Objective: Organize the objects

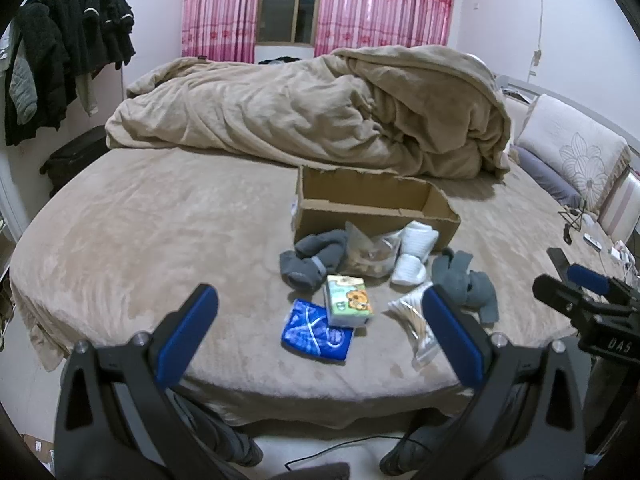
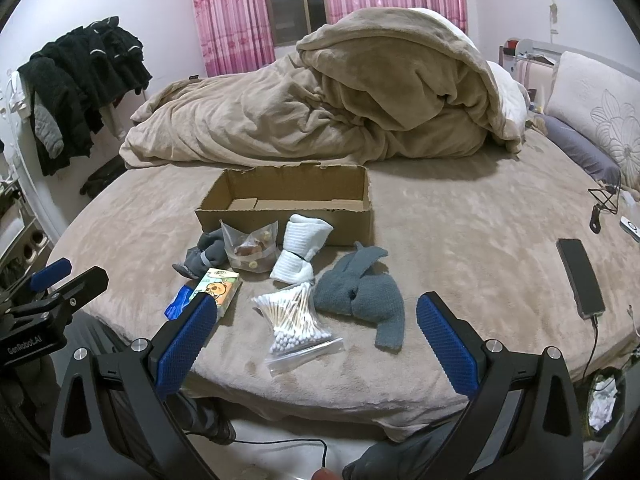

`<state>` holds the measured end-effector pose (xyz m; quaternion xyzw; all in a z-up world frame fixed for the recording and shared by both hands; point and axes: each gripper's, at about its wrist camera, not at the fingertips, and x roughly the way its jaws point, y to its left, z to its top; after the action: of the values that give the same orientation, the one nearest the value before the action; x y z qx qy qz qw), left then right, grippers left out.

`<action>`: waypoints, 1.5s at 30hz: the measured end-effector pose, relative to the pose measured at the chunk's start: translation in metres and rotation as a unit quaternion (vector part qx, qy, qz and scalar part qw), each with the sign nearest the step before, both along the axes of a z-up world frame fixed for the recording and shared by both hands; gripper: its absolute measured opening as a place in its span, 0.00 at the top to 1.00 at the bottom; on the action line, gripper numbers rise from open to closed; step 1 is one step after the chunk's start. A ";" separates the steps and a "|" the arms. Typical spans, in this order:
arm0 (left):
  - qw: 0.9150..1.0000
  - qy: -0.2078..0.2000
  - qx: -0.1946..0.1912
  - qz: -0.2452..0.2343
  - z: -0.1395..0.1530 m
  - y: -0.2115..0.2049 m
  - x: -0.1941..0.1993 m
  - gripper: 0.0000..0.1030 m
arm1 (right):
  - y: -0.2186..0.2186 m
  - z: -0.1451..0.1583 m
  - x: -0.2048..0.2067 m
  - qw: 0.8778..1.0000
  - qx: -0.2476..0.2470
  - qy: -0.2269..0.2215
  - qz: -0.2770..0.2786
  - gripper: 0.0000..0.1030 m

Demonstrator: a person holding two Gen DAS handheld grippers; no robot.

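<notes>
An open cardboard box (image 1: pixel 376 204) (image 2: pixel 288 200) sits on the bed. In front of it lie grey socks (image 1: pixel 312 260) (image 2: pixel 204 256), a clear snack bag (image 1: pixel 370 256) (image 2: pixel 252 246), white socks (image 1: pixel 414 252) (image 2: pixel 302 248), a second grey pair (image 1: pixel 466 280) (image 2: pixel 364 300), a tissue pack (image 1: pixel 349 300) (image 2: pixel 218 286), a blue packet (image 1: pixel 318 332) (image 2: pixel 180 304) and a bag of cotton swabs (image 1: pixel 416 320) (image 2: pixel 296 316). My left gripper (image 1: pixel 320 332) is open above the bed's near edge, empty. My right gripper (image 2: pixel 316 336) is open over the swabs, empty.
A rumpled tan duvet (image 1: pixel 320 112) (image 2: pixel 340 100) lies behind the box. A phone (image 2: pixel 580 276) with cable, a remote (image 2: pixel 630 230) and pillows (image 2: pixel 600 112) are at the right. Dark clothes (image 1: pixel 60 60) hang at the left wall.
</notes>
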<state>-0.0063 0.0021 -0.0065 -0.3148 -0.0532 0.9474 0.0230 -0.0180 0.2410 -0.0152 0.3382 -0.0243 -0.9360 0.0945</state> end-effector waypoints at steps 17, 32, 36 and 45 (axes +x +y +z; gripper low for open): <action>1.000 -0.003 0.004 -0.002 -0.004 0.001 -0.001 0.00 | 0.002 -0.001 0.000 1.000 0.000 0.000 0.000 0.01; 1.000 -0.005 0.009 0.000 -0.003 -0.001 0.000 0.00 | 0.001 -0.002 0.000 1.000 -0.001 -0.001 0.001 0.01; 1.000 -0.004 0.010 0.000 -0.004 -0.001 0.000 0.00 | 0.002 -0.002 -0.001 1.000 -0.001 -0.001 0.001 0.01; 1.000 -0.003 0.010 0.000 -0.004 -0.001 0.001 0.00 | 0.002 -0.002 -0.001 1.000 -0.001 -0.001 0.001 0.01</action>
<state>-0.0057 0.0009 -0.0101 -0.3171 -0.0626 0.9460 0.0260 -0.0191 0.2430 -0.0173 0.3387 -0.0252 -0.9357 0.0954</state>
